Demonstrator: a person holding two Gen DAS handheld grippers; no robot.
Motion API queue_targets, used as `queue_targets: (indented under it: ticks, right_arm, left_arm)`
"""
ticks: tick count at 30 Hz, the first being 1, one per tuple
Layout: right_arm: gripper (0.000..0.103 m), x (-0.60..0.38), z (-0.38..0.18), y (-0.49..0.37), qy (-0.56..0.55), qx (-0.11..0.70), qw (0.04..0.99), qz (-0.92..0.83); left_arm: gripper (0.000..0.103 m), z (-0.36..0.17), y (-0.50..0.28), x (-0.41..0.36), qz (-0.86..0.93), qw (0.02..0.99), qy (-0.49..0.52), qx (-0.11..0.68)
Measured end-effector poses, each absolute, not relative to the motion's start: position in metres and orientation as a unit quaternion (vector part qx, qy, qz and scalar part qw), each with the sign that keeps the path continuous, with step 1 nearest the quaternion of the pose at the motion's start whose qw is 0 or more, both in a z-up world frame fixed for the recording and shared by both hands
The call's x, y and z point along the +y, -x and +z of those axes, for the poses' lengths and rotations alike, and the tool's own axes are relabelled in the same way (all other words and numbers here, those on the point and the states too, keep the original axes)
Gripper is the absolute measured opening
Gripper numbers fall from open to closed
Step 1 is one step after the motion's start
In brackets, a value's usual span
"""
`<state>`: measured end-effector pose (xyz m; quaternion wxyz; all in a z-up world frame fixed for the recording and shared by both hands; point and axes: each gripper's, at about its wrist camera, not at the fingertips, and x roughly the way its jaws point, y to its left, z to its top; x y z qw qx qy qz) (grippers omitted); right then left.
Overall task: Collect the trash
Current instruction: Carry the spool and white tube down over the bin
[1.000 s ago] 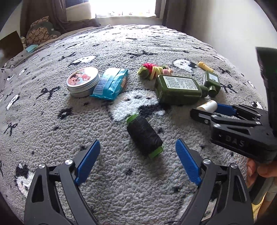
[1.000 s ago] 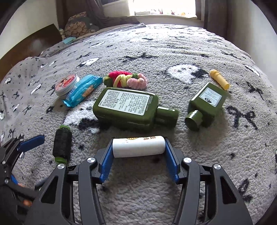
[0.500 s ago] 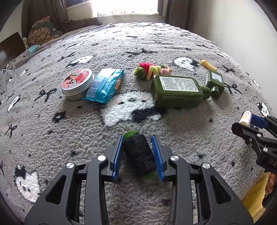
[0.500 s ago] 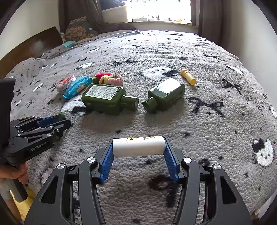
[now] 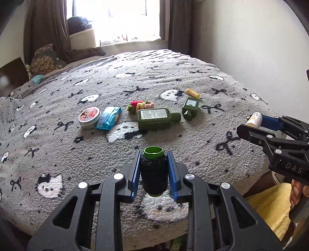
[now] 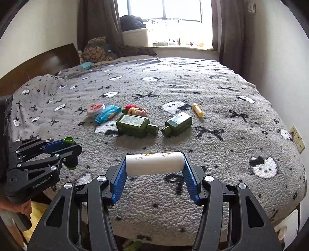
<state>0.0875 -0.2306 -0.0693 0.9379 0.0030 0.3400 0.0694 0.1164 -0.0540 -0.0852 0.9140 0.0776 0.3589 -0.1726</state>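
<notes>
Both grippers pulled back and up off the bed since 1 s ago; L was wide apart over the spool then, R already had the tube. L gripper (image 5: pixel 153 174) now clamped on the spool (image 5: pixel 153 173) of black thread w/ green ends, blue pads pressing both sides, spool lifted over the near edge of the bed (image 5: pixel 58 158). R gripper (image 6: pixel 154 176) clamped on the white tube (image 6: pixel 154 163), held crosswise by its two ends between the pads, also over the near edge. In R view the L gripper shows at left w/ a hand on its handle bottom left. Rest lies mid-bed on the grey blanket: big green bottle (image 5: pixel 154 118) on its side, small green bottle (image 5: pixel 190 107) just right of it, yellow stick (image 5: pixel 192 92) behind that. Hair ties (image 5: pixel 140 105) just behind big bottle. Blue packet (image 5: pixel 109 118) touching the round tin (image 5: pixel 89 117) to the left. Yellow cloth (image 5: pixel 270 208) below the bed's near right corner. Window (image 5: pixel 115 17) and curtains beyond far edge.
</notes>
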Motion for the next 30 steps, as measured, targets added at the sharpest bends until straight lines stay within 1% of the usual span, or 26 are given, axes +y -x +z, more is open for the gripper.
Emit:
queue_targets:
  ticks: [8,15,19,22,30]
  right_arm:
    - [0.055,-0.231,-0.044,-0.04,0.018,0.312,0.947,0.078]
    - [0.055,-0.225,-0.041,0.003,0.043,0.307,0.946,0.094]
    - [0.055,-0.223,-0.054,0.017,0.043,0.326,0.939,0.098]
    - [0.055,-0.222,-0.075,0.023,0.036,0.352,0.93,0.097]
    - [0.055,-0.218,-0.136,0.032,0.009,0.428,0.898,0.103]
  left_arm:
    - [0.024,-0.051,-0.059,-0.06,-0.182,0.927,-0.086,0.317]
    - [0.024,-0.049,-0.014,-0.057,-0.19,0.927,-0.085,0.311]
    - [0.024,-0.062,0.008,-0.052,-0.194,0.922,-0.08,0.324]
    - [0.024,-0.076,0.02,-0.045,-0.193,0.917,-0.076,0.341]
    - [0.024,-0.138,0.033,-0.033,-0.193,0.887,-0.065,0.415]
